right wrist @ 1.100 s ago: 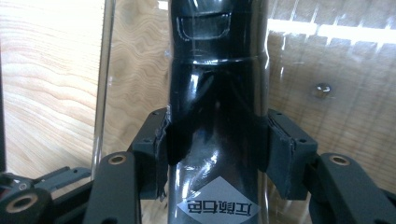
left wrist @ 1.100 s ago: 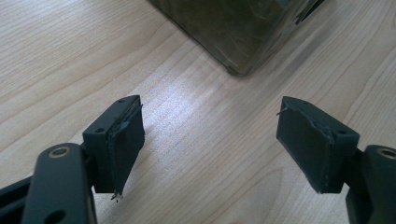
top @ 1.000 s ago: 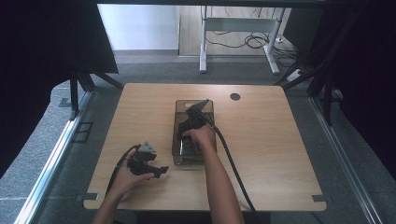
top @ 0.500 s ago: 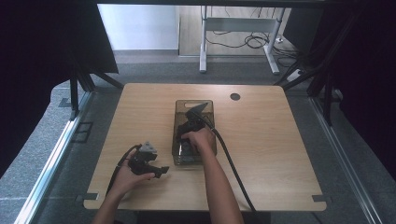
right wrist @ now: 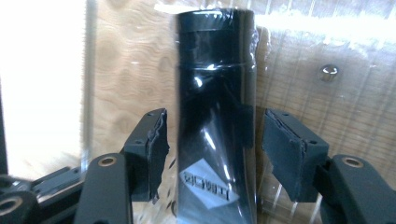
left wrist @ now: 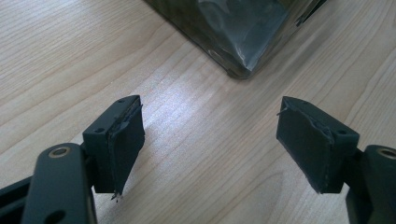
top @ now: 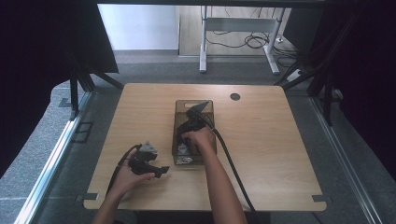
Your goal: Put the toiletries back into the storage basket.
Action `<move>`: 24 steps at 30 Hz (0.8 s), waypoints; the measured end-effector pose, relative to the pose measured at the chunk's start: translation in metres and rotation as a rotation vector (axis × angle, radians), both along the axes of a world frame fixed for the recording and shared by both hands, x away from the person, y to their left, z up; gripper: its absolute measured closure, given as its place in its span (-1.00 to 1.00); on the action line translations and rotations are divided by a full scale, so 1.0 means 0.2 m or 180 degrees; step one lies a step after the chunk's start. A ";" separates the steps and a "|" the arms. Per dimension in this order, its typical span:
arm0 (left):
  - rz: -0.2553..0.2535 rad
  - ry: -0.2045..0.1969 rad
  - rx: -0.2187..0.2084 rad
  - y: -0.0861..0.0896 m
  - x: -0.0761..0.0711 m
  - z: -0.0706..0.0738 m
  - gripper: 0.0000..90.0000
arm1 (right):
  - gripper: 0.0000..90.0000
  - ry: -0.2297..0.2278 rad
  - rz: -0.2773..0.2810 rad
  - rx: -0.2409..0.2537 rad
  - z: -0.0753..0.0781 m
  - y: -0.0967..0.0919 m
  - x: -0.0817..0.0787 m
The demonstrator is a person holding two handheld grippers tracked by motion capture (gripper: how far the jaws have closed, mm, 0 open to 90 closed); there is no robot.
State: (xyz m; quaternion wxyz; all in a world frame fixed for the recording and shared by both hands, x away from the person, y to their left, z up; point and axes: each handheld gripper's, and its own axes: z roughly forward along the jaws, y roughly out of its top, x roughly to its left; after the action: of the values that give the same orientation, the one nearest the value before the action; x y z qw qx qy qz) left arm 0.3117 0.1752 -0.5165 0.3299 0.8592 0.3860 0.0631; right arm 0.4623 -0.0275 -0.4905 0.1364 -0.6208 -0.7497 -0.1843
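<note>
right tongs (right wrist: 212, 154) just spread wider inside the clear bin (top: 180, 135), pads off the black wrapped tube (right wrist: 215, 116) lying between them on the bin floor: looks like a drop-off done. left tongs (left wrist: 210, 144) released, hovering over the counter (left wrist: 70, 56) beside the bin.

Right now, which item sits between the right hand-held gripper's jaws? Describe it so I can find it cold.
Start at the wooden table, then the smoky clear bin at its middle. Inside it, between the open jaws of the right hand-held gripper, lies a glossy black plastic-wrapped tube. Its white diamond label sets it apart.
</note>
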 end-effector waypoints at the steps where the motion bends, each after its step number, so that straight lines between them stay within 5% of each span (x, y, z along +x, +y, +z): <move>1: 0.0000 0.0003 -0.0001 0.00 0.00 0.00 -0.47 | -0.09 -0.0031 0.0030 -0.0008 0.01 -0.01 0.00; 14: 0.0031 -0.0008 0.0049 0.01 0.01 -0.01 -0.47 | -0.10 -0.0469 0.0476 0.0093 0.21 -0.10 -0.11; 24: 0.0022 -0.0015 0.0085 0.00 0.00 -0.01 -0.47 | -0.13 -0.1034 0.0975 0.0136 0.33 -0.27 -0.26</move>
State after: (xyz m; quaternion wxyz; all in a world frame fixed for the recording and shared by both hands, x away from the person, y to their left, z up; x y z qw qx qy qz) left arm 0.3108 0.1744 -0.5186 0.3191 0.8621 0.3872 0.0713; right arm 0.4098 -0.0825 -0.4255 0.0533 -0.4588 -0.8433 -0.2749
